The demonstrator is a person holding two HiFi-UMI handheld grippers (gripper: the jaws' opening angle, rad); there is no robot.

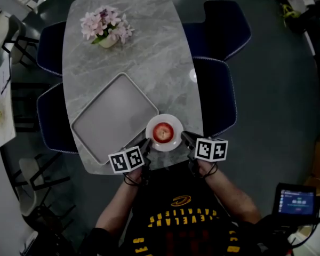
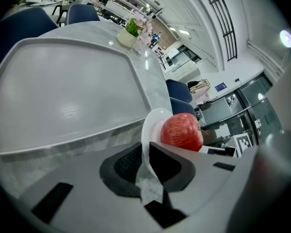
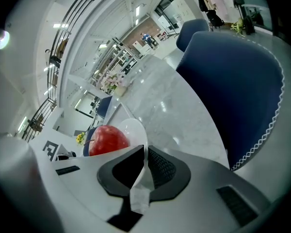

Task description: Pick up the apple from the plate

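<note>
Just inside the surface's (image 1: 149, 63) near edge, left gripper (image 1: 146, 144) and right gripper (image 1: 185, 138) fingers clench the plate's (image 1: 165, 117) rim; red apple (image 1: 162, 132) centred.

The right claw (image 3: 144, 154) pinches the plate (image 3: 134, 129) by its rim; the apple (image 3: 106, 140) sits on the plate, worktop (image 3: 174, 106) and chair (image 3: 233, 76) beyond.

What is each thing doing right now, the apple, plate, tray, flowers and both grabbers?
Plate: gripped by its rim, both sides.
Apple: whole, sitting on the plate.
Tray: empty, lying flat.
Flowers: upright in their pot.
Left gripper: shut on plate rim.
Right gripper: shut on plate rim.
</note>
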